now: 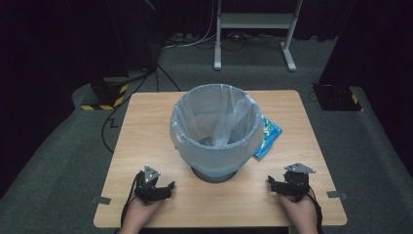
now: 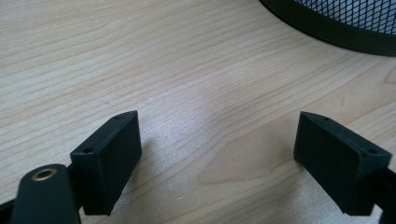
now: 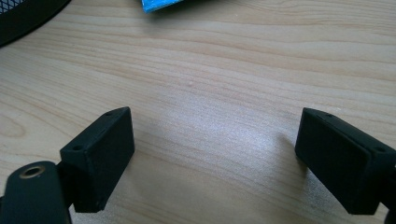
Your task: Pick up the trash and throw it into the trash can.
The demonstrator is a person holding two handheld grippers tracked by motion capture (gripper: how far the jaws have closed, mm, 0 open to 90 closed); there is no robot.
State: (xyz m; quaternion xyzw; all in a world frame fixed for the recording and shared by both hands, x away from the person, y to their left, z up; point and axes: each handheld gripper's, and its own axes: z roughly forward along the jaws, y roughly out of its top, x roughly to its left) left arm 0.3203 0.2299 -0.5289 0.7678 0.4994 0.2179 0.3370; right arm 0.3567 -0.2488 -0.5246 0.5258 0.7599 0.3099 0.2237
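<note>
Wooden desk (image 1: 146, 126), mesh bin (image 1: 215, 127) lined with a pale bag standing at its middle, blue snack packet (image 1: 269, 137) lying flat just right of the bin, left tongs (image 1: 168, 187) and right tongs (image 1: 271, 184) resting near the front edge, both released and empty

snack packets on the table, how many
1: a blue packet lies flat on the table, right of the lined bin and partly behind it. The bin could hide more.
</note>
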